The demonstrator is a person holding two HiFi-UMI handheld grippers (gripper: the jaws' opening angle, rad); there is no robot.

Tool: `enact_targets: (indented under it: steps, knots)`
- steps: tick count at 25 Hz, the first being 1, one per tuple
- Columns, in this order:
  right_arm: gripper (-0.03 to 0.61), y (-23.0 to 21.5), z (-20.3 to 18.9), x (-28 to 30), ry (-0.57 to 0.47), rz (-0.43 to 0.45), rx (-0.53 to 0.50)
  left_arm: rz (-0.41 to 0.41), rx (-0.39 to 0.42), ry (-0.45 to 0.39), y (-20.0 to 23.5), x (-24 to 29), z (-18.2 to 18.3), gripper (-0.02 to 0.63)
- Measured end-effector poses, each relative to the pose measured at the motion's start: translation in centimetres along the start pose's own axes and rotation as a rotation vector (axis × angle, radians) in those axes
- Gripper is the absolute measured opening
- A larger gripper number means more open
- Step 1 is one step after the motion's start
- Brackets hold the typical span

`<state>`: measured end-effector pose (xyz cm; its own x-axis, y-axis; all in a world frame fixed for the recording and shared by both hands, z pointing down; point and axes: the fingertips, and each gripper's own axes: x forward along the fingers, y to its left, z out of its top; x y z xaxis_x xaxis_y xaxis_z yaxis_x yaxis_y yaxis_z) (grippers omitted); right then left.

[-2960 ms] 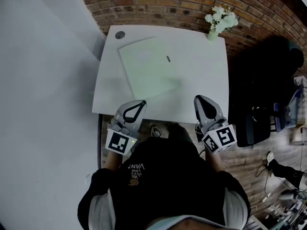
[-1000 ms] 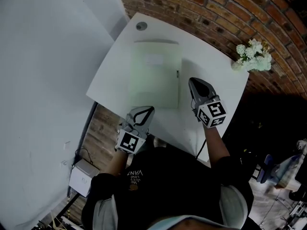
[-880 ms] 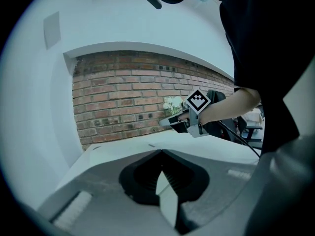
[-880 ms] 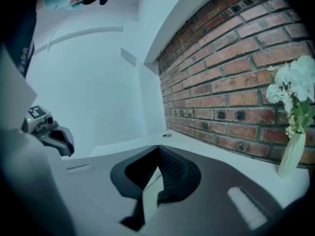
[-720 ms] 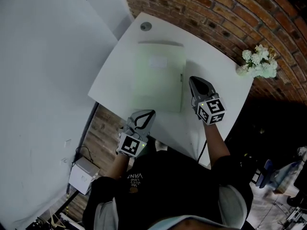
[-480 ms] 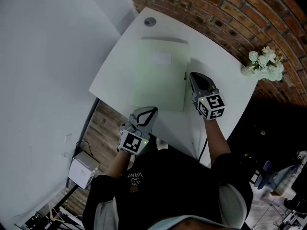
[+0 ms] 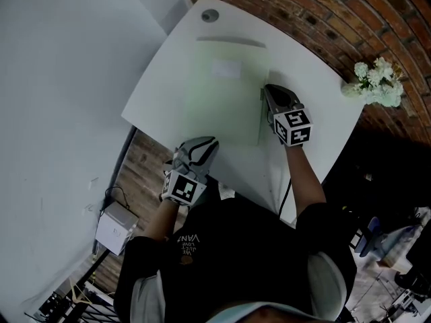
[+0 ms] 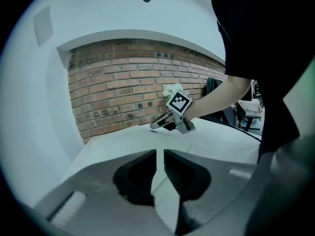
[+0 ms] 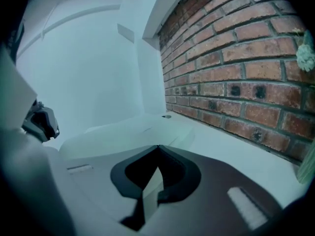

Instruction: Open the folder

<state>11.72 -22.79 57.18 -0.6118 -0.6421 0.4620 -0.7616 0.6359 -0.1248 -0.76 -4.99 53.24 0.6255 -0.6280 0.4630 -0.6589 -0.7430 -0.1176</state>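
A pale green folder (image 7: pixel 225 89) lies flat on the white table (image 7: pixel 156 93), with a white label (image 7: pixel 225 68) on its cover and a small dark clasp (image 7: pixel 261 95) at its right edge. My right gripper (image 7: pixel 265 89) is shut with its tip at that clasp edge; in its own view the jaws (image 9: pixel 157 147) meet over the folder (image 9: pixel 123 132). My left gripper (image 7: pixel 211 142) hovers at the table's near edge, short of the folder. Its jaws (image 8: pixel 160 152) have just been opening to a narrow slit, with nothing between them. The left gripper view shows the right gripper (image 8: pixel 154 127).
A vase of white flowers (image 7: pixel 377 79) stands at the table's far right corner. A round grommet (image 7: pixel 210 15) sits at the far left corner. A brick wall (image 7: pixel 323 5) runs behind the table, a white wall to its left. A white box (image 7: pixel 114 229) lies on the floor.
The right gripper has moved from the table's near edge forward and down to the folder's clasp edge. The left gripper has sunk a little by the near edge.
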Motion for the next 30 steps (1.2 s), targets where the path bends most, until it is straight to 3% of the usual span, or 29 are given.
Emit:
enact_targets:
  steps: [8,12,16,20,30]
  knots:
    - [0.000,-0.4,-0.7,0.7,0.032,0.019,0.007,0.015,0.039,0.074,1.5,-0.8,-3.7,0.098]
    - [0.000,-0.7,-0.6,0.6,0.017,0.038,0.075,0.008,0.084,0.143,2.5,-1.2,-5.3,0.153]
    - [0.000,-0.6,-0.6,0.7,0.023,0.047,0.079,0.008,0.198,0.234,4.0,-2.3,-7.2,0.228]
    - [0.000,-0.5,-0.7,0.8,0.049,0.056,0.053,0.040,0.337,0.306,5.8,-3.1,-8.1,0.250]
    - [0.000,-0.5,-0.7,0.8,0.057,0.058,0.046,0.055,0.529,0.356,6.9,-2.5,-8.0,0.291]
